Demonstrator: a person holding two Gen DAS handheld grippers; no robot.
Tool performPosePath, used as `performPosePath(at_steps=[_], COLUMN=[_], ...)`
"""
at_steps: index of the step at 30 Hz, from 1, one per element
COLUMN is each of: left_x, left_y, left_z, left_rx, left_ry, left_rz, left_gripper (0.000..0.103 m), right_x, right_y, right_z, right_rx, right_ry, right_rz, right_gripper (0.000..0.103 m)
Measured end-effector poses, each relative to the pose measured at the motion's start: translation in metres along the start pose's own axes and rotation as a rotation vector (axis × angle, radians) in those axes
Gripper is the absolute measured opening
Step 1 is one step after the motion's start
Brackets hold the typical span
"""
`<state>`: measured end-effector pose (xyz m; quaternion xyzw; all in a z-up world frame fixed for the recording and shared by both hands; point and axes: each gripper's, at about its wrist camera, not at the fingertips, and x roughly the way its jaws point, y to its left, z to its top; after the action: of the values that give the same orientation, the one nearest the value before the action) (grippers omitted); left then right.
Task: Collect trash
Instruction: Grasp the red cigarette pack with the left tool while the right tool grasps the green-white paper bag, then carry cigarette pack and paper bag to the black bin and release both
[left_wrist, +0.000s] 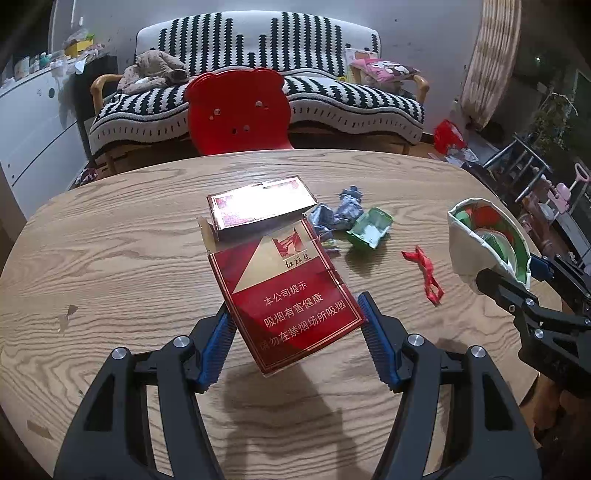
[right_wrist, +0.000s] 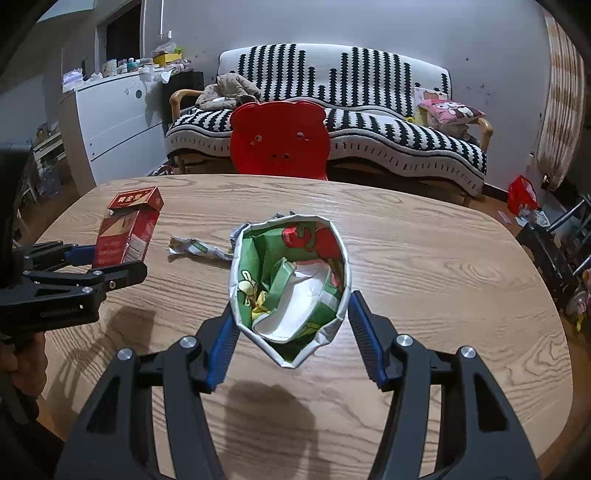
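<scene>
My left gripper (left_wrist: 295, 314) is shut on a red cigarette pack (left_wrist: 284, 295), held above the wooden table (left_wrist: 129, 258) with its lid flipped open. My right gripper (right_wrist: 291, 306) is shut on a squashed paper cup (right_wrist: 321, 236) with a green and red print; crumpled scraps lie inside it. In the left wrist view the cup (left_wrist: 484, 236) and right gripper (left_wrist: 517, 280) hang at the right. In the right wrist view the pack (right_wrist: 127, 229) and left gripper (right_wrist: 107, 264) are at the left. A blue-grey crumpled wrapper (left_wrist: 340, 212), a small green carton (left_wrist: 371, 227) and a red wrapper (left_wrist: 424, 273) lie on the table.
A white-green crumpled wrapper (right_wrist: 195, 249) lies on the table behind the cup. A red bear-shaped chair (left_wrist: 238, 110) stands at the table's far edge, with a striped sofa (left_wrist: 332, 92) behind it. A white cabinet (right_wrist: 118, 122) is at the left, clutter and a red bag (right_wrist: 522, 194) on the floor at the right.
</scene>
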<state>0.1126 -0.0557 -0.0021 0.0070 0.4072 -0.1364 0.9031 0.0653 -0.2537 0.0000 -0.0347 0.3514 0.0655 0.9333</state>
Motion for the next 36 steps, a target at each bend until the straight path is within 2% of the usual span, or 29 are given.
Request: performPosePath(at_steps=[7, 12, 17, 23, 31, 36], left_x=[0.002, 0.003, 0.004, 0.007, 0.009, 0.011], left_y=[-0.01, -0.036, -0.089, -0.171, -0.287, -0.352], left_z=[0.001, 0.005, 0.004, -0.008, -0.036, -0.06], left_rx=[0.002, 0.035, 0.104, 0.208, 0.35, 0.419], left_ry=[-0.001, -0.011, -0.018, -0.014, 0.004, 0.03], left_rz=[-0.001, -0.019, -0.081, -0.186, -0.326, -0.41], left_gripper=[0.064, 0.064, 0.064, 0.064, 0.064, 0.064], right_x=[-0.016, -0.032, -0.057, -0.097, -0.158, -0.193], right_y=[-0.013, -0.028, -0.066, -0.124, -0.21, -0.259], right_z=[-0.008, -0.015, -0.029, -0.056, -0.114, -0.162], right_rx=[0.021, 0.043, 0.095, 0.174, 0.302, 0.388], right_ry=[-0.009, -0.023, -0.032, -0.044, -0.05, -0.039], right_rz=[-0.016, -0.041, -0.088, -0.158, -0.283, -0.356], right_gripper=[0.057, 0.057, 0.057, 0.057, 0.057, 0.057])
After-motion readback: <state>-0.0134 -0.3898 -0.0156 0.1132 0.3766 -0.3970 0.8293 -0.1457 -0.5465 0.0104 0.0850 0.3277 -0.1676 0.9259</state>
